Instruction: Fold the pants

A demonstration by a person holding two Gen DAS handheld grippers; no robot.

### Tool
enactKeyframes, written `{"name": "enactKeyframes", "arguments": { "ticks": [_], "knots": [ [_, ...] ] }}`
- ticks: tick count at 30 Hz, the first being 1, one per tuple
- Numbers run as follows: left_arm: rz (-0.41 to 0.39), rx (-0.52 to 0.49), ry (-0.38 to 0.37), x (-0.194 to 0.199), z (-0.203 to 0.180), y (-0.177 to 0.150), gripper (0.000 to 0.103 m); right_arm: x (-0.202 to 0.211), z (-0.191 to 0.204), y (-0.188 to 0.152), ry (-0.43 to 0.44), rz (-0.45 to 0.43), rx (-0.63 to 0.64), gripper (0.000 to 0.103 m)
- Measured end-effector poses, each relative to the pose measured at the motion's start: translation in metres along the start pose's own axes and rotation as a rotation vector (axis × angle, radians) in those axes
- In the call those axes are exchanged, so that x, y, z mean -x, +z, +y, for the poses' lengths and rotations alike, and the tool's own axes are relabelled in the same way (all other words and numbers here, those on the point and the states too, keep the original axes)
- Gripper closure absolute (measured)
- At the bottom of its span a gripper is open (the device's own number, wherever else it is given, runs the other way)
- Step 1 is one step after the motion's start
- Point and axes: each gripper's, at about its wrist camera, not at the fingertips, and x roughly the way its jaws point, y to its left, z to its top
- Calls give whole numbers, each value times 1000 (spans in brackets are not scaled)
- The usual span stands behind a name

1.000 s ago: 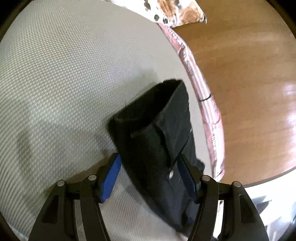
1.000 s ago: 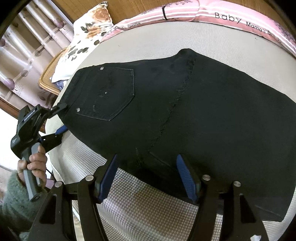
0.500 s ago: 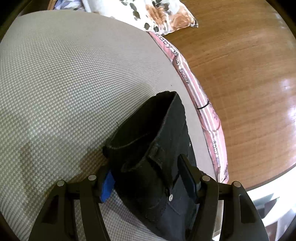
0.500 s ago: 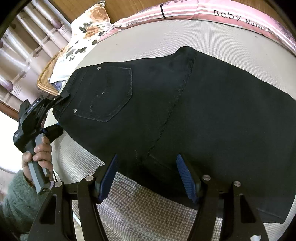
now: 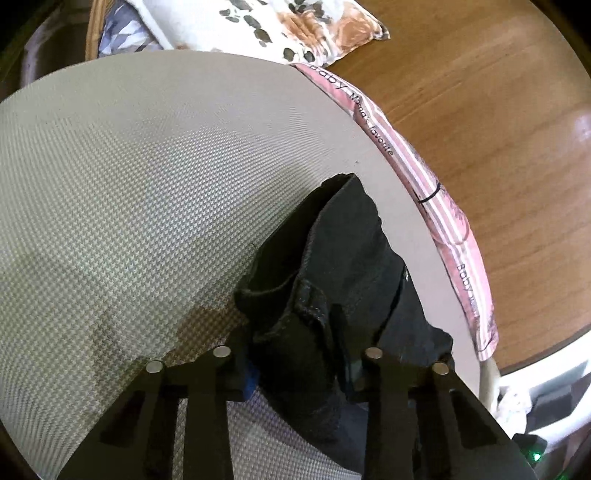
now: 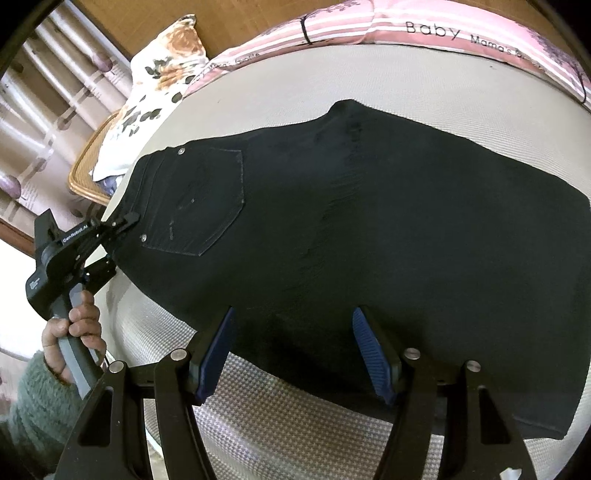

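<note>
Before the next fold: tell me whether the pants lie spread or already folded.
Spread, apparently halved leg over leg: the black pants lie flat on the bed, one back pocket up; left gripper pinches the waistband.

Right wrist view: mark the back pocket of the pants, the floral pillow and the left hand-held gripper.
back pocket [image 6: 201, 206], right wrist view, middle of the stitched panel.
floral pillow [image 6: 162, 70], right wrist view, its printed face.
left hand-held gripper [image 6: 123, 225], right wrist view, fingertips at the waistband.

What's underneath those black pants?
The black pants lie on a grey houndstooth-patterned cover, visible all around them, with a pink striped blanket along its far edge. Whatever lies directly beneath the pants is covered, so it cannot be seen.
</note>
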Motion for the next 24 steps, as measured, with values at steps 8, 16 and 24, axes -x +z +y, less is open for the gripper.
{"name": "enactKeyframes", "arguments": {
  "ticks": [8,16,24],
  "knots": [
    [-42,-161,90,18,-36,-6,78,13,-13,2,-6,-42,-38,40],
    [-81,-329,94,39,-95,-14,79,39,-45,2,-13,-115,-112,40],
    [-62,-457,-16,51,-171,-30,79,71,-83,1,-23,-197,-215,40]
  ]
}}
